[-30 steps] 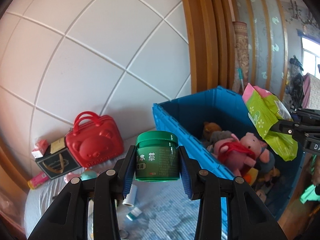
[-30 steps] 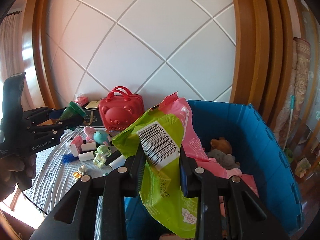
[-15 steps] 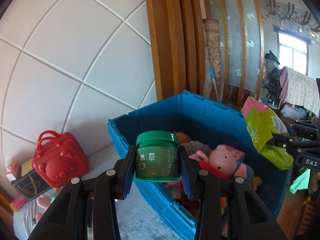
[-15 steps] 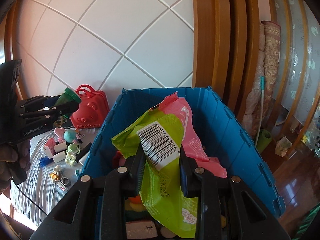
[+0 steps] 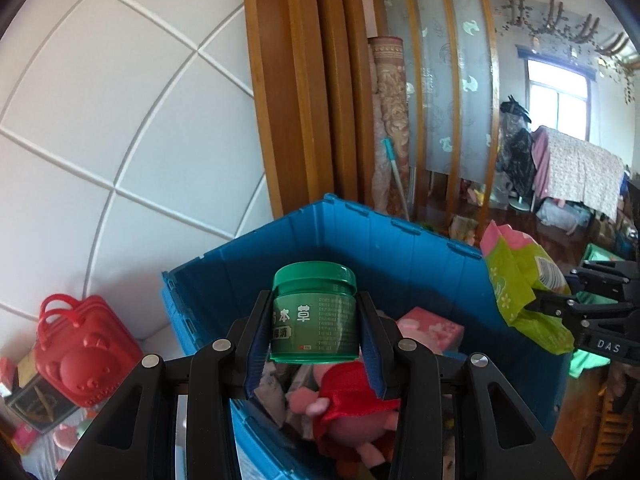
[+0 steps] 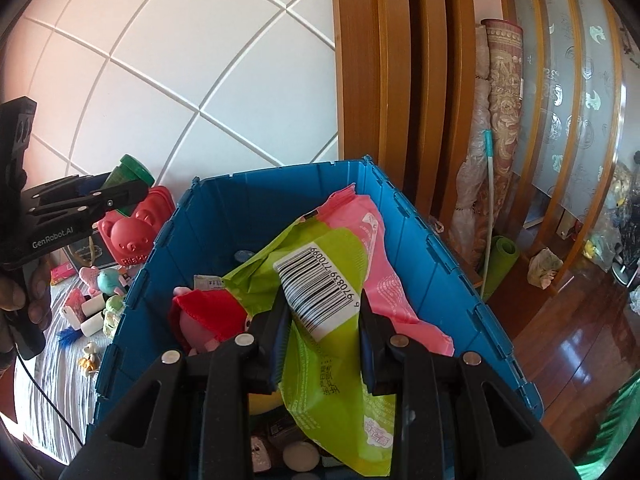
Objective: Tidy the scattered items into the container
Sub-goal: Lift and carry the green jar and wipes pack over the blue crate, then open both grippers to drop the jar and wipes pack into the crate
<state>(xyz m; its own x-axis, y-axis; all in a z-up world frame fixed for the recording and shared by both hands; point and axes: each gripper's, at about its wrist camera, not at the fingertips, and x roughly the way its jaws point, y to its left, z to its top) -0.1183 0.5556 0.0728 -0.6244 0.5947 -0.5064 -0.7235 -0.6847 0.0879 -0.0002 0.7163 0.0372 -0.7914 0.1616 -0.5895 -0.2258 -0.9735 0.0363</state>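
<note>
Grip check: our left gripper clamps the rigid green plastic jar mid-body over the blue plastic crate. Our right gripper pinches the soft, crinkly green-and-pink wipes pack at the barcode; it probably sags.

Green jar, blue crate, red bag
</note>
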